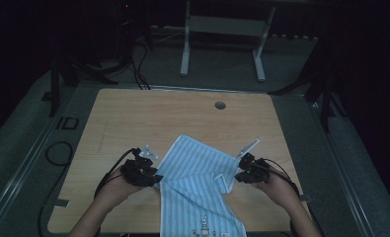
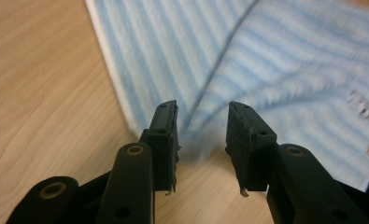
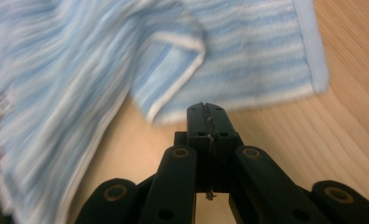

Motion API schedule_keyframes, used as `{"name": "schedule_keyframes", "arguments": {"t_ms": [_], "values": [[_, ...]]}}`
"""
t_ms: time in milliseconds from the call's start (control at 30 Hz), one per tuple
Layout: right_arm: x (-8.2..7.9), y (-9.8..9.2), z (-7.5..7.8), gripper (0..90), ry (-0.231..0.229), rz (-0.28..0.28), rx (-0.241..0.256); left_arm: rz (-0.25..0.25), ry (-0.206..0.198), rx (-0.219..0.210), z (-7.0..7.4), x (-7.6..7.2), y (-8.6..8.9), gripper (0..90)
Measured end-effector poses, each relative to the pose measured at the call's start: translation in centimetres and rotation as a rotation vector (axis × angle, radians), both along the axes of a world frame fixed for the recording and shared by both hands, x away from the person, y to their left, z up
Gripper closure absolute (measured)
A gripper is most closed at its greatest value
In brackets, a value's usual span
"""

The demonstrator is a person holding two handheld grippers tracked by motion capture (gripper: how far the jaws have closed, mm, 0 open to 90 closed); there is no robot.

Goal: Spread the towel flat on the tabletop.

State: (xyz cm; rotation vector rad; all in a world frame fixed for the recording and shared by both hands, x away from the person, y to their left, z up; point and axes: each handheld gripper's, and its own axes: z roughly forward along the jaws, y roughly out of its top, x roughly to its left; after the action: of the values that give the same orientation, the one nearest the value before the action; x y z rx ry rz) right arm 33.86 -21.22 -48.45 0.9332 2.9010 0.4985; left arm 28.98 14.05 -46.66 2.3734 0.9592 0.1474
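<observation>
A light blue striped towel (image 1: 197, 182) lies rumpled on the wooden table (image 1: 133, 118), its lower end with a small printed figure reaching the front edge. My left gripper (image 1: 155, 180) sits at the towel's left edge. In the left gripper view it (image 2: 201, 112) is open, with the towel's (image 2: 275, 70) white-hemmed edge just ahead of the gap. My right gripper (image 1: 237, 176) is at the towel's right side, beside a folded-over corner (image 1: 223, 178). In the right gripper view it (image 3: 205, 106) is shut with nothing between the jaws, and the folded corner (image 3: 173, 74) lies just past the tips.
A round cable hole (image 1: 220, 105) sits near the table's far edge. Beyond the table stands a white desk frame (image 1: 222, 29) on a dark floor. Black cables (image 1: 59, 153) lie on the floor at the left.
</observation>
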Motion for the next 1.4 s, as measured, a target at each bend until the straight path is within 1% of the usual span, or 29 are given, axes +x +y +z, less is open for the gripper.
{"name": "schedule_keyframes", "arguments": {"t_ms": [33, 67, 100, 133, 200, 233, 267, 300, 333, 367, 400, 433, 467, 533, 600, 667, 733, 800, 833, 967, 1000, 1067, 1267, 1333, 1400], "values": [[0.6, 0.6, -0.7, 89.8, 0.01, -0.005, -0.014, 0.001, -0.002, 0.01, 0.0, 0.1, -0.1, 63.4], [0.9, 0.8, -1.0, 89.8, 0.018, -0.009, -0.021, 0.008, 0.003, 0.01, -0.1, 0.1, 0.0, 62.9], [1.3, 1.2, -1.5, 89.8, 0.025, -0.01, -0.031, 0.012, 0.003, 0.009, -0.1, -0.1, -0.1, 61.8], [1.6, 1.4, -1.9, 89.8, 0.033, -0.012, -0.04, 0.008, 0.005, -0.003, -0.1, -0.4, -0.4, 61.8], [2.3, 1.8, -2.7, 89.8, 0.049, -0.018, -0.043, -0.036, 0.011, -0.005, -0.5, -1.2, -1.5, 61.5], [2.5, 1.9, -3.1, 89.8, 0.056, -0.02, -0.054, -0.058, 0.014, 0.003, -0.7, -1.6, -2.2, 59.8], [2.8, 2.1, -3.4, 89.9, 0.063, -0.023, -0.062, -0.082, 0.027, 0.002, -1.1, -1.9, -3.0, 59.7], [3.0, 2.1, -3.4, 89.9, 0.063, -0.026, -0.043, -0.108, 0.038, 0.001, -1.5, -2.2, -3.7, 59.7], [3.2, 2.2, -3.4, 89.9, 0.063, -0.033, -0.053, -0.125, 0.053, 0.004, -1.9, -2.3, -4.3, 59.7], [3.4, 2.3, -3.4, 89.8, 0.056, -0.034, -0.069, -0.135, 0.064, 0.012, -2.4, -2.3, -4.9, 59.7], [3.4, 2.3, -3.4, 89.8, 0.056, -0.034, -0.069, -0.135, 0.064, 0.012, -2.4, -2.3, -4.9, 59.7], [3.8, 2.5, -3.3, 89.9, 0.052, -0.031, -0.085, -0.152, 0.09, 0.028, -3.5, -2.1, -5.6, 59.7], [4.0, 2.5, -3.3, 89.9, 0.056, -0.031, -0.09, -0.151, 0.098, 0.034, -3.9, -1.9, -5.8, 59.7], [4.5, 2.5, -3.3, 89.9, 0.061, -0.042, -0.093, -0.153, 0.114, 0.046, -4.5, -1.6, -6.0, 59.7], [5.2, 2.3, -3.3, 89.9, 0.066, -0.049, -0.093, -0.155, 0.124, 0.049, -4.9, -1.3, -6.1, 59.7], [6.0, 1.9, -3.3, 89.9, 0.074, -0.065, -0.083, -0.151, 0.125, 0.051, -5.2, -1.3, -6.3, 59.7], [6.7, 1.4, -3.3, 89.9, 0.079, -0.08, -0.077, -0.158, 0.135, 0.047, -5.3, -1.2, -6.3, 59.7], [7.2, 1.0, -3.3, 89.9, 0.081, -0.096, -0.069, -0.166, 0.133, 0.059, -5.4, -1.3, -6.5, 59.7], [7.4, 0.9, -3.3, 89.9, 0.08, -0.099, -0.066, -0.169, 0.139, 0.056, -5.5, -1.3, -6.5, 59.7], [8.4, 0.7, -3.3, 89.9, 0.07, -0.102, -0.094, -0.179, 0.148, 0.062, -5.8, -1.3, -6.7, 59.7], [8.7, 0.7, -3.3, 89.8, 0.074, -0.108, -0.098, -0.18, 0.146, 0.066, -5.8, -1.4, -6.8, 59.7], [9.4, 0.6, -3.2, 89.8, 0.071, -0.116, -0.108, -0.182, 0.152, 0.061, -5.9, -1.4, -6.9, 59.6], [11.6, 0.4, -3.3, 89.8, 0.079, -0.151, -0.1, -0.194, 0.159, 0.062, -6.1, -1.3, -7.0, 59.6], [12.3, 0.3, -3.3, 89.8, 0.07, -0.159, -0.105, -0.192, 0.159, 0.062, -6.1, -1.3, -7.1, 59.6], [13.0, 0.3, -3.2, 89.8, 0.077, -0.172, -0.115, -0.191, 0.161, 0.058, -6.1, -1.3, -7.2, 59.6]]}}
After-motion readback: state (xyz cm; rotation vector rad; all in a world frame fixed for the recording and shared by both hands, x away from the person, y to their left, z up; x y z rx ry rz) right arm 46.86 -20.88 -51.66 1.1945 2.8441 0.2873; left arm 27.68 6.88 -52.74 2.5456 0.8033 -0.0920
